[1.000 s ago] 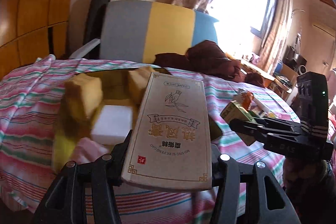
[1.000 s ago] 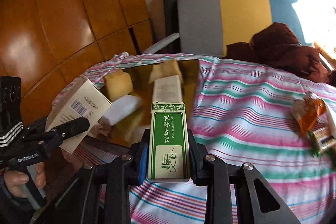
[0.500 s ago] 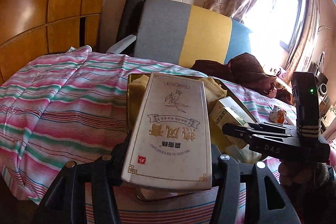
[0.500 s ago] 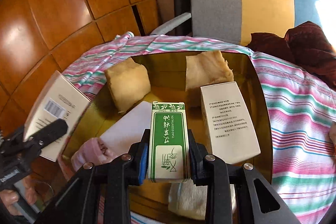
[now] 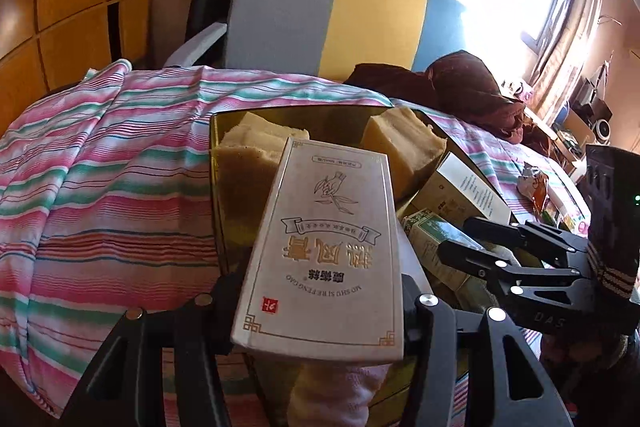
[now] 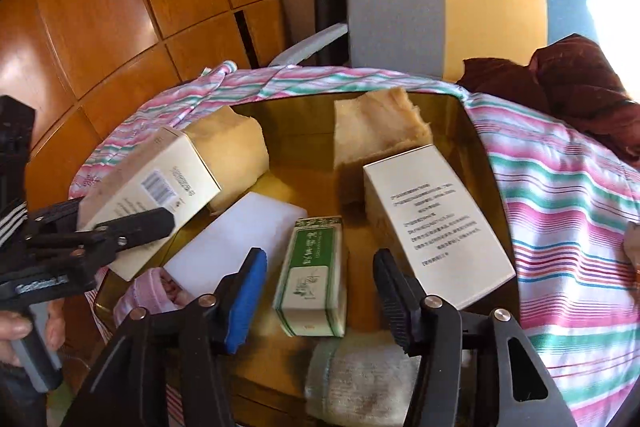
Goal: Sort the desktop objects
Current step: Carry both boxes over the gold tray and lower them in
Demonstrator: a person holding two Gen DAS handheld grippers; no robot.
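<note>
With the right gripper (image 6: 320, 291) spread around the green box (image 6: 314, 275) lying in the gold tray (image 6: 476, 147), lower the left gripper's (image 5: 320, 291) pinched cream box (image 5: 324, 247) toward the tray's free nine-o'clock side.

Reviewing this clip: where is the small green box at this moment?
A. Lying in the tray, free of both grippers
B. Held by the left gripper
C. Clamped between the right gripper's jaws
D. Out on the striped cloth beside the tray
A: the right wrist view shows the green box lying on the tray floor, with the right gripper jaws spread clear either side of it.
</note>
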